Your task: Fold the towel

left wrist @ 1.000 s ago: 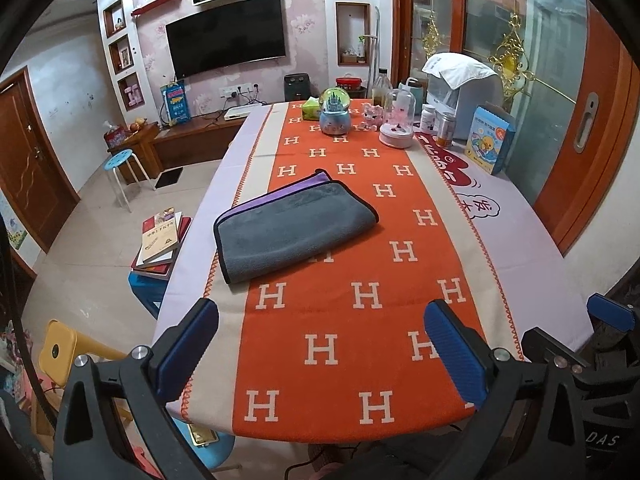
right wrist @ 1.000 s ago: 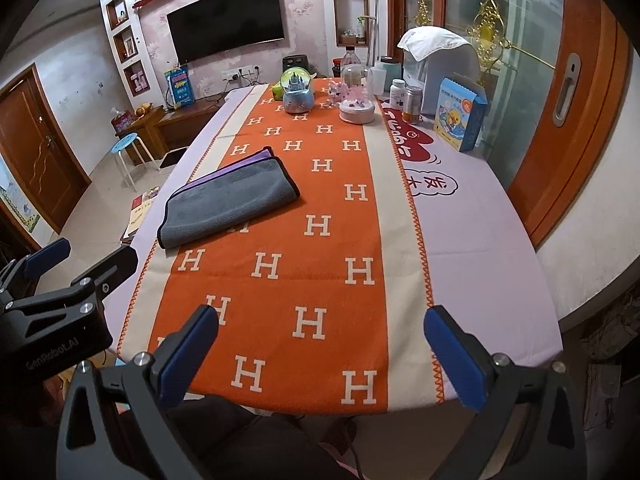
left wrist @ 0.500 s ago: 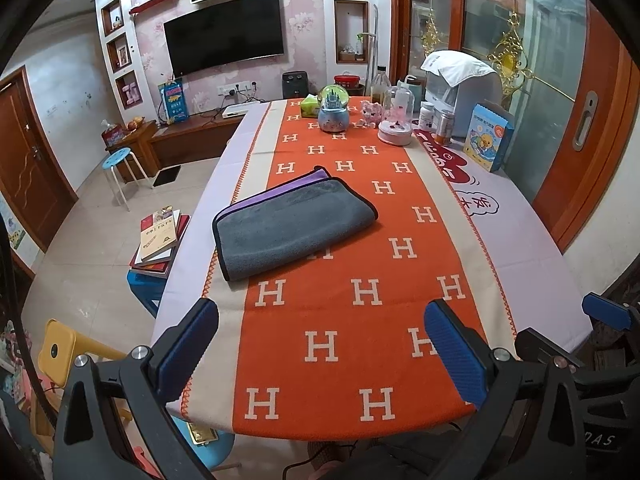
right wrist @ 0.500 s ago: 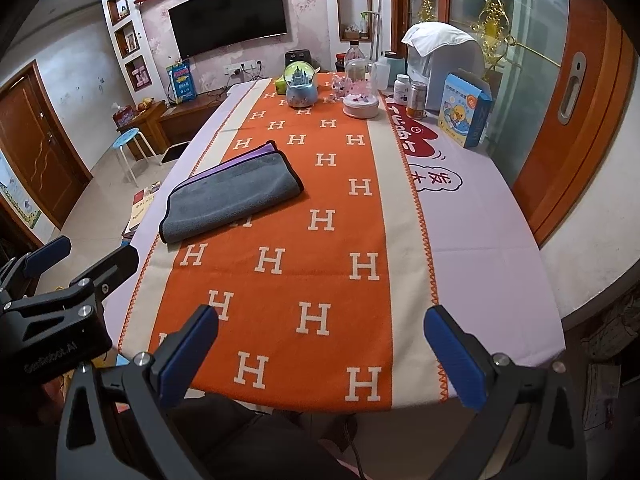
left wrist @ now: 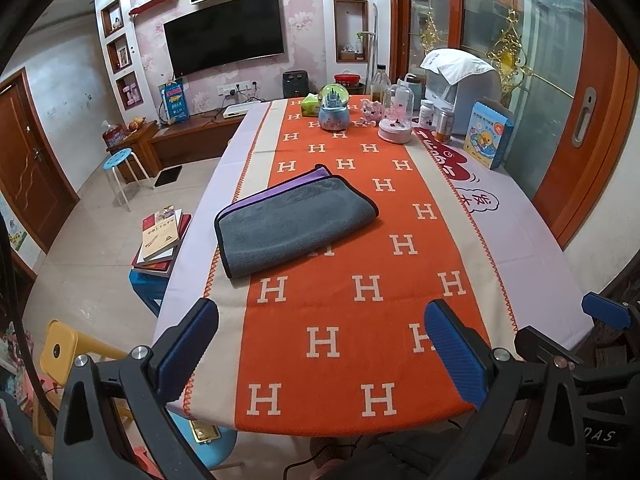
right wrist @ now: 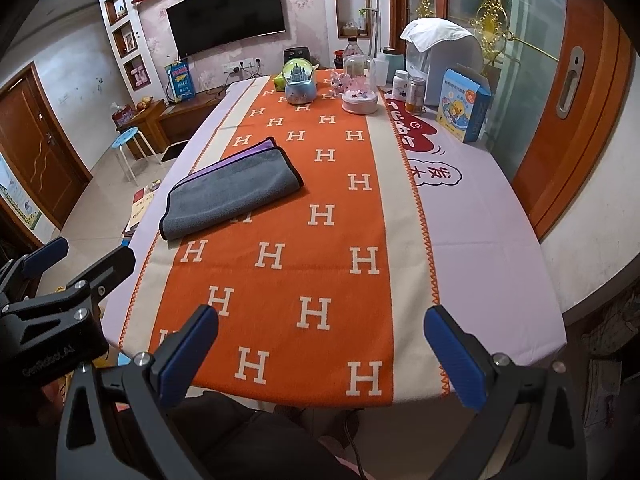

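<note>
A grey towel (left wrist: 296, 224) with a purple underside and dark trim lies folded on the left side of the orange runner; it also shows in the right wrist view (right wrist: 234, 190). My left gripper (left wrist: 320, 348) is open and empty, held above the table's near edge, well short of the towel. My right gripper (right wrist: 320, 352) is open and empty, also above the near edge. The left gripper's body shows at the left of the right wrist view (right wrist: 60, 300).
The table (left wrist: 520, 240) carries an orange H-patterned runner (left wrist: 360, 288). At its far end stand a snow globe (left wrist: 334, 110), a pink dome (left wrist: 396, 120), bottles (left wrist: 440, 120) and a blue box (left wrist: 488, 136). Books on a stool (left wrist: 160, 240) sit left of the table.
Both grippers have drawn back slightly toward the near edge and lifted; the towel lies unmoved. Both stay open.
</note>
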The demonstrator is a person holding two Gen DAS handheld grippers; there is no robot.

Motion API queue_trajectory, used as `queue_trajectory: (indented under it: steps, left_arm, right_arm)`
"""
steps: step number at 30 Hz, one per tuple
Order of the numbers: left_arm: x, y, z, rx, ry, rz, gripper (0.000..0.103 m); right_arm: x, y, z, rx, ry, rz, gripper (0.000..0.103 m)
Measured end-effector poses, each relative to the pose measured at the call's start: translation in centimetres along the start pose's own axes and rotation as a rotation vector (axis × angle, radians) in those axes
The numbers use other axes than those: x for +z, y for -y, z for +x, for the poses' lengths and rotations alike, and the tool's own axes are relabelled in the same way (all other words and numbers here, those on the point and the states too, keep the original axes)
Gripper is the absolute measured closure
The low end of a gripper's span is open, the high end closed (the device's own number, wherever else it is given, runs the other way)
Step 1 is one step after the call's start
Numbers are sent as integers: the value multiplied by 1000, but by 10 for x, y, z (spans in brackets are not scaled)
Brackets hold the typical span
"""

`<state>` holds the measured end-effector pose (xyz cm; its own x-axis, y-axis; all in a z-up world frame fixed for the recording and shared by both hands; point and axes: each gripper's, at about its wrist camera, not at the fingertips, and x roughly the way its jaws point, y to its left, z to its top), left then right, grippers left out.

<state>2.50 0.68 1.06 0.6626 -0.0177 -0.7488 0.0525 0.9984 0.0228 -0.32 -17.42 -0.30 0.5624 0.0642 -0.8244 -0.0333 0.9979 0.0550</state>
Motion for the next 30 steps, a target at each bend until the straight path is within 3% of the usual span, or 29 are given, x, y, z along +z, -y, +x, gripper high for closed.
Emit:
queue_trajectory:
  steps: [30]
  left_arm:
    - [-6,-1,0,-1,-5,1,1]
  right_arm:
    - [-4,5,9,4,-29,2,0]
